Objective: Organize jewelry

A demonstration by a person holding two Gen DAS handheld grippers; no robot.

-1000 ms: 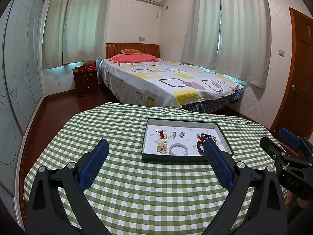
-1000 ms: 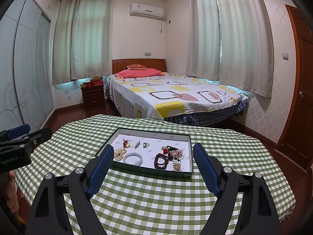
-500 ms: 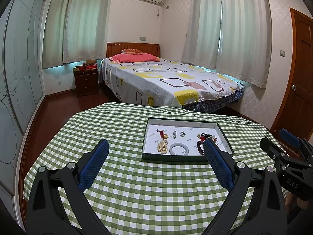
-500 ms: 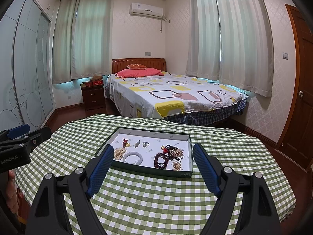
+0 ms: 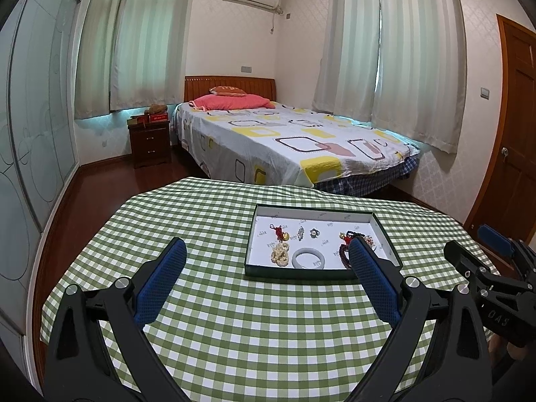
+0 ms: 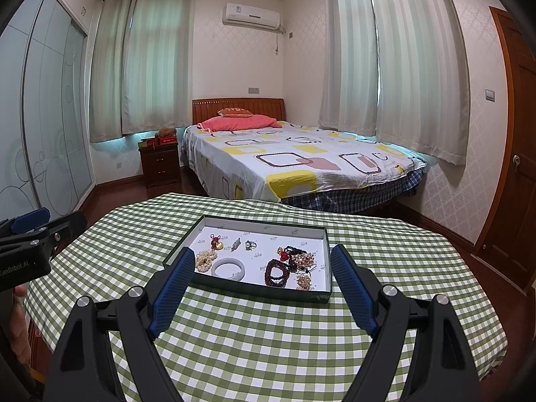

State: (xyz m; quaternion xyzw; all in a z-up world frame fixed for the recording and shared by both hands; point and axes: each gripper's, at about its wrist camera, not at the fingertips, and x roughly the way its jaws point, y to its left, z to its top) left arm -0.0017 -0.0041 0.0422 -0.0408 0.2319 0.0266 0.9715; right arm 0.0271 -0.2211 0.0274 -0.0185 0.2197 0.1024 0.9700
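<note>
A shallow dark-green tray (image 5: pixel 303 273) (image 6: pixel 248 288) with a white floor lies on the green checked tablecloth. Inside it lie a pale bangle (image 5: pixel 308 258) (image 6: pixel 228 268), a cream bead bracelet (image 5: pixel 280 254) (image 6: pixel 205 258), a red knot charm (image 5: pixel 278 231) (image 6: pixel 216 242), a dark bead bracelet (image 6: pixel 277 273), a small ring (image 6: pixel 250 244) and a tangle of red and gold pieces (image 6: pixel 298 258). My left gripper (image 5: pixel 266 251) hovers open short of the tray's near left. My right gripper (image 6: pixel 263 258) hovers open just before the tray's near rim. Both hold nothing.
The table (image 5: pixel 234 318) ends in a cloth-draped edge on all sides. Beyond it stand a bed (image 5: pixel 288 144), a dark nightstand (image 5: pixel 149 144), sliding wardrobe doors (image 5: pixel 30 140) at left and a wooden door (image 5: pixel 512 134) at right. A hand (image 6: pixel 16 321) shows at the lower left.
</note>
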